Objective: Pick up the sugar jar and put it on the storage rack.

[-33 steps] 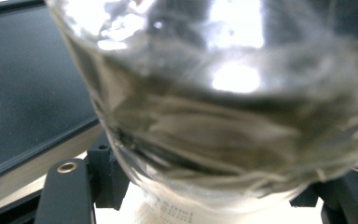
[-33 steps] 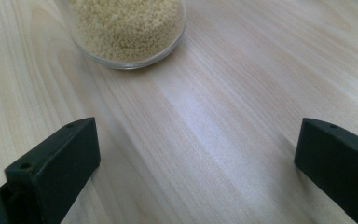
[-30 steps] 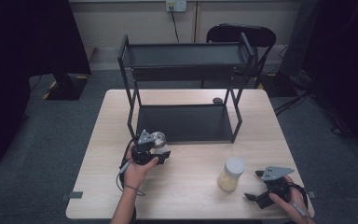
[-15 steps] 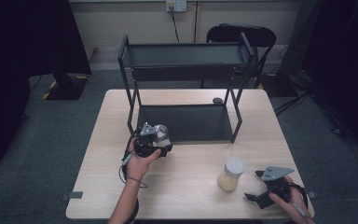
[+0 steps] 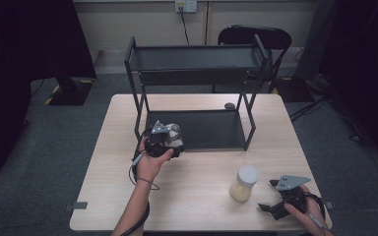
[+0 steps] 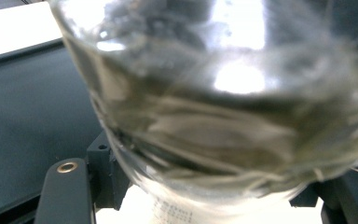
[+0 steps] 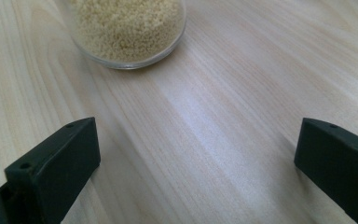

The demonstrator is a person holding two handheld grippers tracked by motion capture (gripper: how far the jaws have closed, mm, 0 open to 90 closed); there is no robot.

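Glass, clear and round, the jar (image 6: 223,116) pinched in your left gripper (image 5: 163,142) hangs at the black metal rack's lower shelf (image 5: 211,130), so slide it in level while your right gripper (image 5: 281,202) rests spread.

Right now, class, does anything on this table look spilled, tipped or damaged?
Nothing stands out. The grain jar stands upright on the table, nothing spilled, and the left gripper holds a glass jar at the rack.

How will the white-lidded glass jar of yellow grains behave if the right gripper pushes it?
The white-lidded glass jar of yellow grains looks nearly full, so probably heavy. Its smooth base on the wooden table should slide; a high push might tip it.
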